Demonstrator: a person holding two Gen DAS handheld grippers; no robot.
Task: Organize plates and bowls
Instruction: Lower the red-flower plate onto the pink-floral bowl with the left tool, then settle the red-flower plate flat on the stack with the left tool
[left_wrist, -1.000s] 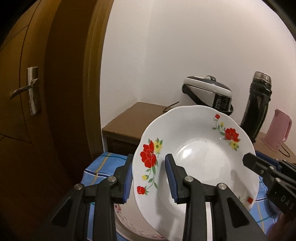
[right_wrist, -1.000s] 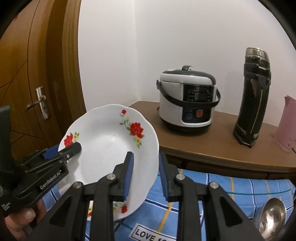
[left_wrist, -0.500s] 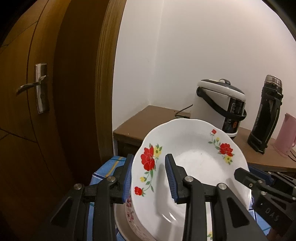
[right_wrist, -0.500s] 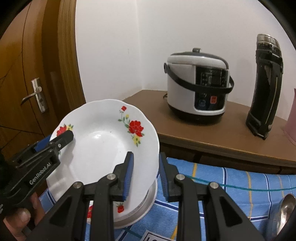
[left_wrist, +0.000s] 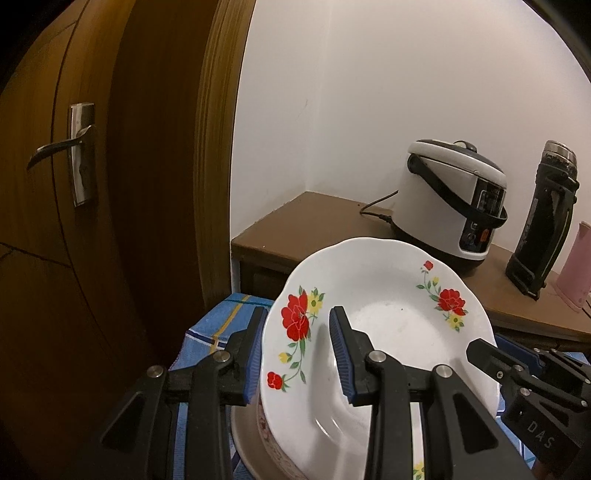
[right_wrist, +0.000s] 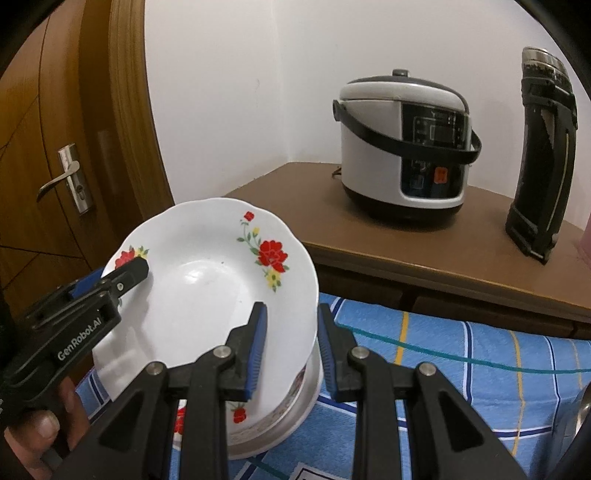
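Note:
A white bowl with red flowers (left_wrist: 388, 325) (right_wrist: 199, 280) is held between both grippers, tilted, just over a stack of dishes (right_wrist: 295, 402) (left_wrist: 258, 443) on the blue checked cloth. My left gripper (left_wrist: 297, 310) is shut on the bowl's left rim, over a red flower. My right gripper (right_wrist: 291, 306) is shut on the right rim. Each view also shows the other tool: the right gripper (left_wrist: 480, 349) and the left gripper (right_wrist: 136, 266). The bowl's lower edge reaches the top dish of the stack; I cannot tell whether it rests there.
Behind the blue checked cloth (right_wrist: 461, 354) a brown side table (right_wrist: 424, 258) carries a rice cooker (right_wrist: 402, 147), a black flask (right_wrist: 543, 155) and a pink kettle (left_wrist: 576, 273). A wooden door with a handle (left_wrist: 77, 155) stands left. A metal spoon (right_wrist: 583, 406) lies far right.
Both grippers have sunk with the bowl, bringing it down onto the stack of dishes and laying it flatter. Neither grip has changed.

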